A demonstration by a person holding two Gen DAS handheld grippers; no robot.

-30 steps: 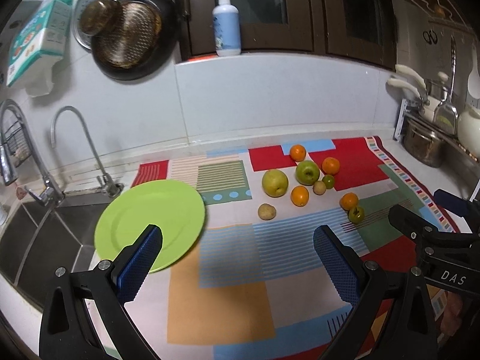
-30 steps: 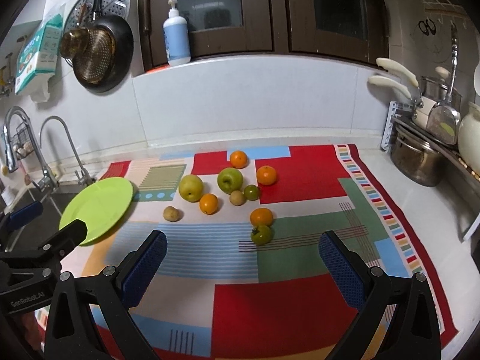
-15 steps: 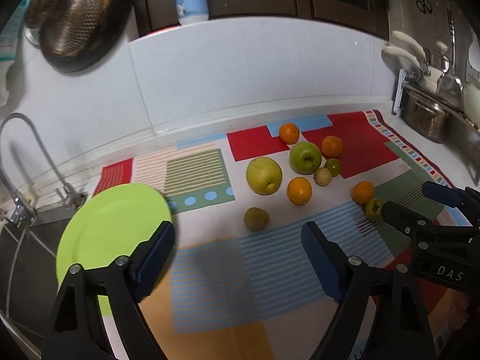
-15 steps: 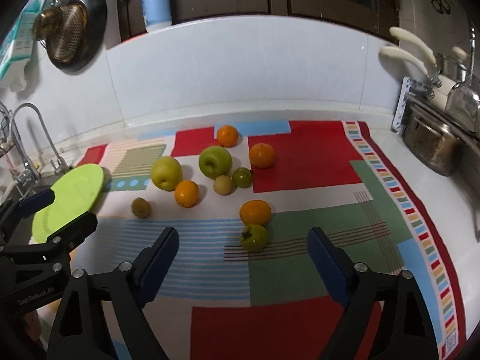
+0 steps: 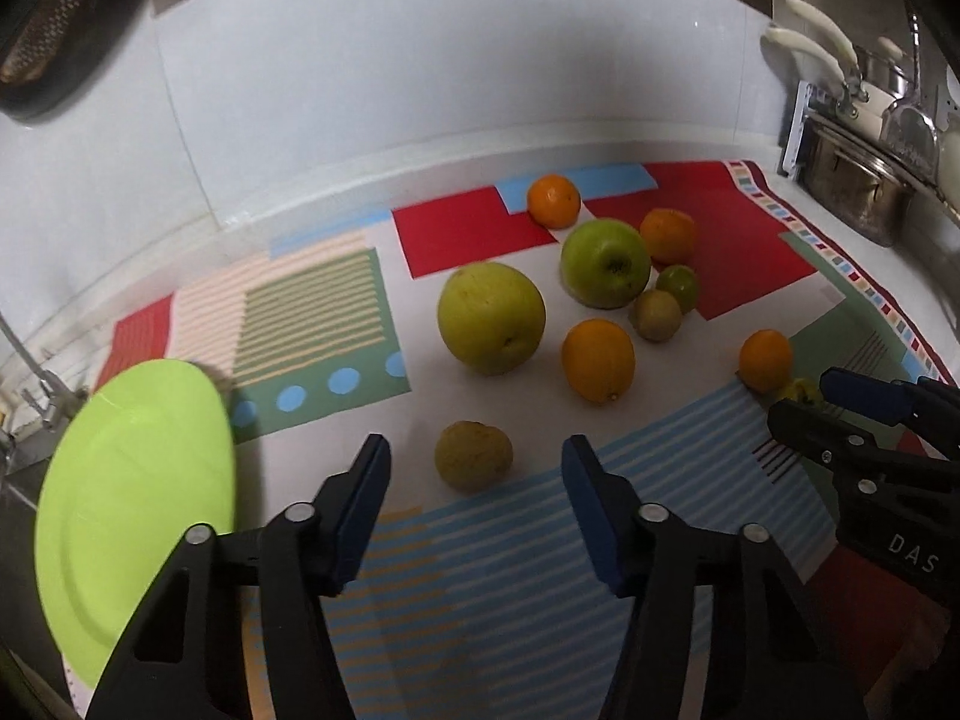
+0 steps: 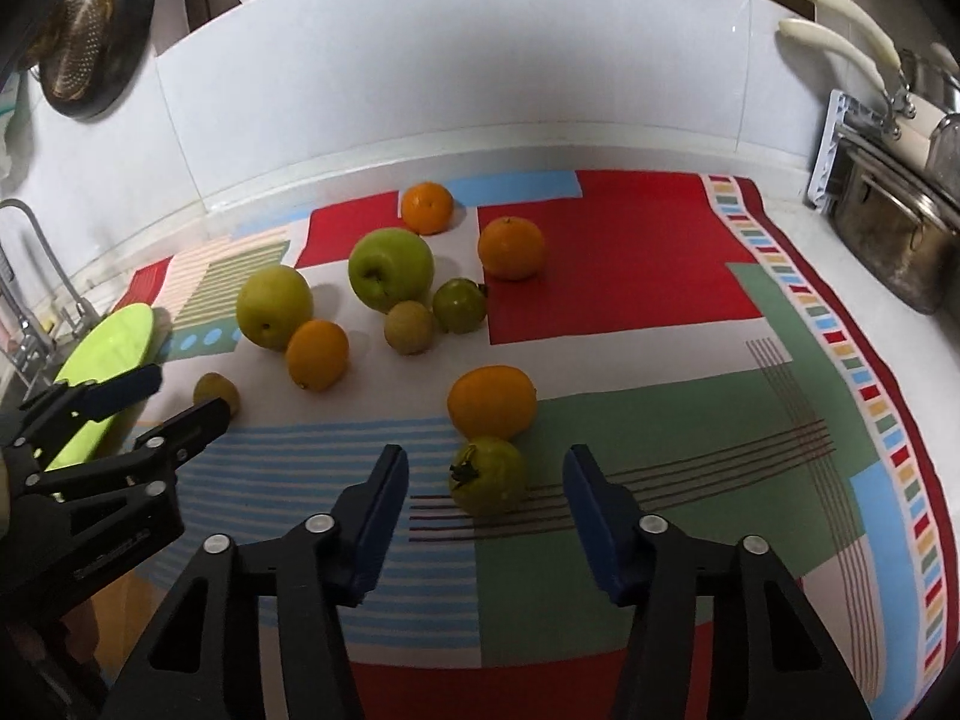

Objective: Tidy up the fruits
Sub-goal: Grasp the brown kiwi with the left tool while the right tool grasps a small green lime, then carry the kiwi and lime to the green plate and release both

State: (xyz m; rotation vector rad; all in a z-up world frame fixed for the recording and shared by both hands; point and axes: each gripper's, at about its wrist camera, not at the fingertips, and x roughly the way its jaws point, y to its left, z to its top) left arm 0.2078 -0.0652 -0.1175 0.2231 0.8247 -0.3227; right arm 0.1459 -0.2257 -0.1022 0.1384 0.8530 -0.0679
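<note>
My left gripper point(image 5: 477, 489) is spread wide, a small brownish fruit point(image 5: 473, 456) lying just ahead between its fingertips, the green plate point(image 5: 135, 498) to its left. My right gripper point(image 6: 486, 492) is spread too, a green persimmon point(image 6: 488, 475) between its fingers.

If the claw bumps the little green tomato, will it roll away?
Probably a little. The green tomato is round and lies free on the flat mat, so a nudge could roll it. It looks squat, and the orange right behind should stop it. The right gripper is open around it.
</note>
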